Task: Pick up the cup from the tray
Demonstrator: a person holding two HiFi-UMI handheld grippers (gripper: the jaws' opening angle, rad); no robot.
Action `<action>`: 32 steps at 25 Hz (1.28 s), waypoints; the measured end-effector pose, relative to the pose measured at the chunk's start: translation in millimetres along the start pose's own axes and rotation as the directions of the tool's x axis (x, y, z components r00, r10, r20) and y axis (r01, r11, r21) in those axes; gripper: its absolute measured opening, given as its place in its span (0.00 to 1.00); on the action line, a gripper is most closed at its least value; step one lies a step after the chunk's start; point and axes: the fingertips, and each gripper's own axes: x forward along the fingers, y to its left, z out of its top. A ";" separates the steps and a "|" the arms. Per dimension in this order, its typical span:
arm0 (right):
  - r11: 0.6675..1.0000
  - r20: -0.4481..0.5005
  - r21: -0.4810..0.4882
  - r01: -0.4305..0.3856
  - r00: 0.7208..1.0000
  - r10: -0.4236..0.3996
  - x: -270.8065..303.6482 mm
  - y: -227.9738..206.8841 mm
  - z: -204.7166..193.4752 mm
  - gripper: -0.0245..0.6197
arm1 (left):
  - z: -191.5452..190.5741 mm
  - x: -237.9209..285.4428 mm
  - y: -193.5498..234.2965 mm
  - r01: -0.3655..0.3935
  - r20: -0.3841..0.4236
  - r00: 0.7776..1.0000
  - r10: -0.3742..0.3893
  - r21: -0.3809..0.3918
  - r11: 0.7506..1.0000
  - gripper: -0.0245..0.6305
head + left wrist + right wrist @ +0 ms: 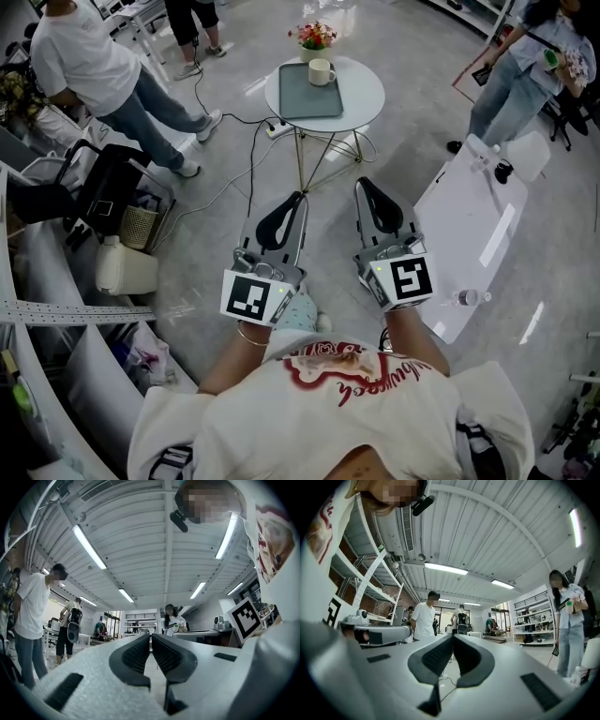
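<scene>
In the head view a cream cup (321,71) stands on the far right part of a grey tray (305,101), which lies on a small round white table (366,89). Both grippers are held low over the floor, well short of the table. My left gripper (299,196) points up at the table with its jaws shut and nothing between them. Beside it my right gripper (362,183) is shut and empty too. The left gripper view (150,637) and the right gripper view (453,637) each show pads meeting at the tips, against ceiling and room; the cup is not in either.
A vase of flowers (315,37) stands behind the cup. A power strip (275,129) and cables lie on the floor by the table's legs. A long white table (469,225) is at the right, a black bag (108,192) and shelving at the left. People stand around.
</scene>
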 end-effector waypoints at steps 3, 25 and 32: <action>1.000 -0.003 0.010 -0.005 1.000 0.005 17.1 -8.3 -8.0 0.08 | -8.8 15.5 12.7 -0.003 -0.006 1.000 0.003 -0.005 1.000 0.08; 0.985 0.007 -0.015 0.169 0.986 -0.169 321.0 -170.8 -62.1 0.08 | -88.8 288.0 233.4 0.137 -0.009 0.991 -0.137 0.000 0.991 0.08; 0.982 -0.197 -0.058 0.181 0.962 -0.189 372.3 -223.3 -163.2 0.08 | -119.4 327.6 259.8 0.117 -0.041 0.992 -0.118 -0.033 0.993 0.08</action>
